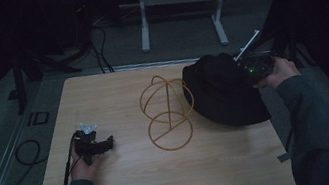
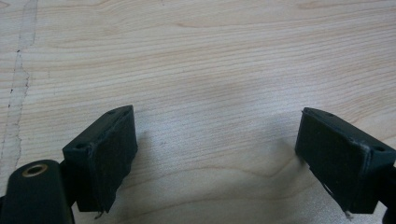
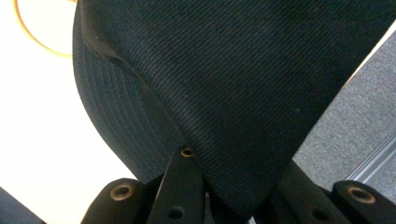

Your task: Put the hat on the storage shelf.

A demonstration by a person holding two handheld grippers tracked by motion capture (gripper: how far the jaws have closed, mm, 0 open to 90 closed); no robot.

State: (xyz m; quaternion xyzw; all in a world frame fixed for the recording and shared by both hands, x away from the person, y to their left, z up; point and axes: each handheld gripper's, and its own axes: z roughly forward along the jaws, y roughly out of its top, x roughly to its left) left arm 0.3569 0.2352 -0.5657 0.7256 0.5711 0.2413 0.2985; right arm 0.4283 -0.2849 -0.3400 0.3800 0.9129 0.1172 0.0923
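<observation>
Two grippers sat unequally placed — the right gripper (image 1: 248, 66) pinched the black hat (image 1: 222, 90) just right of the wire stand (image 1: 168, 112); the left gripper (image 2: 215, 158) gaped empty, well apart.

On the wooden tabletop (image 1: 132, 184), a gold wire stand (image 1: 167, 114) sits near the middle, with a black hat (image 1: 222, 90) just beside it. The right gripper (image 1: 255, 66) is at the hat's far right edge. The left gripper (image 1: 91, 144) rests near the tabletop's left side, well apart from the stand.
</observation>
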